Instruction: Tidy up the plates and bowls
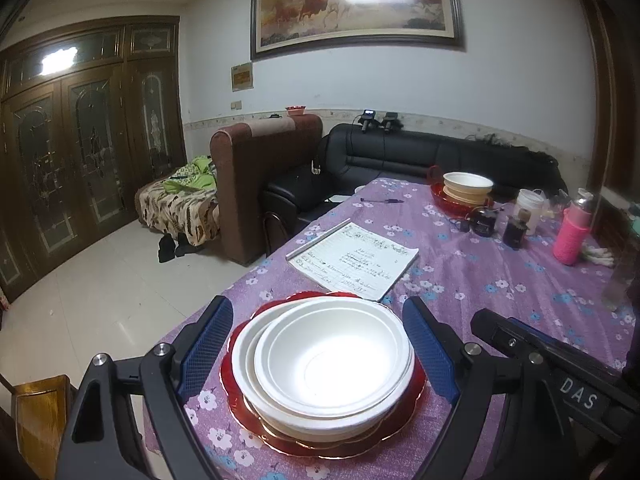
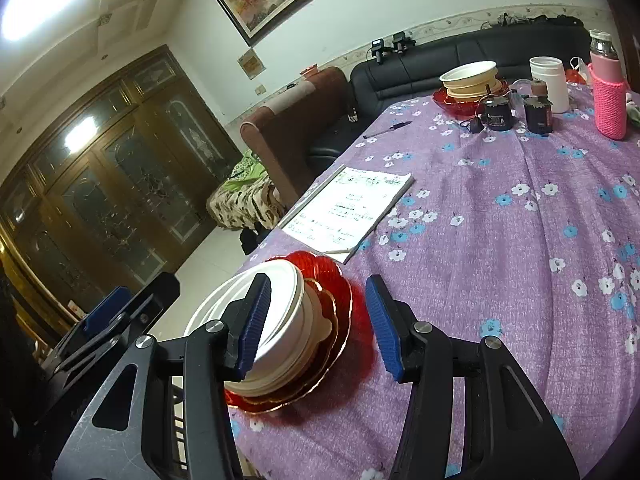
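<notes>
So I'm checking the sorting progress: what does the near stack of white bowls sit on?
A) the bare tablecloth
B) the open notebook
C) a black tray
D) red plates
D: the white bowls rest nested on red plates with scalloped edges, just short of the notebook.

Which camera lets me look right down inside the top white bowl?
The left wrist view: the top white bowl sits centred, its whole inside visible. The right wrist view shows that bowl from the side, partly hidden behind a blue finger pad.
</notes>
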`<state>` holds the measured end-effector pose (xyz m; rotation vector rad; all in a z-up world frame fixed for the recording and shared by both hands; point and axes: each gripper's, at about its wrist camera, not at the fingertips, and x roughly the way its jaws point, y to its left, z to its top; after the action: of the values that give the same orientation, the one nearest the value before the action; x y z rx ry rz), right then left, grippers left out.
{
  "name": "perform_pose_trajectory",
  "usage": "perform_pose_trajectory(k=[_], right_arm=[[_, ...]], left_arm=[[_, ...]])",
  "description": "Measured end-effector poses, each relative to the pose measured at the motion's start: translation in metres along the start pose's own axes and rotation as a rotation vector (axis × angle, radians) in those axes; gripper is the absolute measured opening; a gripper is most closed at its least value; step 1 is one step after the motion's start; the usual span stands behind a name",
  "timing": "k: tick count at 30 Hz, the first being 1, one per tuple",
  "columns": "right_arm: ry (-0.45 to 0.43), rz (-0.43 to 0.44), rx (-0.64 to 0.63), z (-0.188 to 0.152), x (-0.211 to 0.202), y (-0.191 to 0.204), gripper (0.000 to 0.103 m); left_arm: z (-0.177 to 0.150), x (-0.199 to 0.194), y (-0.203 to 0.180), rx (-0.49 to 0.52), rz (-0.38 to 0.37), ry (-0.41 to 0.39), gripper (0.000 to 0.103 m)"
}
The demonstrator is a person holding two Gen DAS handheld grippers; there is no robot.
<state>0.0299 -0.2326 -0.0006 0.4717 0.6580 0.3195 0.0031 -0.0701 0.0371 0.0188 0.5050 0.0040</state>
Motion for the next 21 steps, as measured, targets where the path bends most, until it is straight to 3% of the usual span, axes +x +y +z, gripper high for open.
perform_pose_trajectory(k=[21], right_arm=[[0.01, 0.019, -0.012, -0.0074, 0.0012, 0.005, 0.05]], left_arm=[[-0.0028, -0.0045, 0.0015, -0.011, 0.001, -0.003, 0.087]])
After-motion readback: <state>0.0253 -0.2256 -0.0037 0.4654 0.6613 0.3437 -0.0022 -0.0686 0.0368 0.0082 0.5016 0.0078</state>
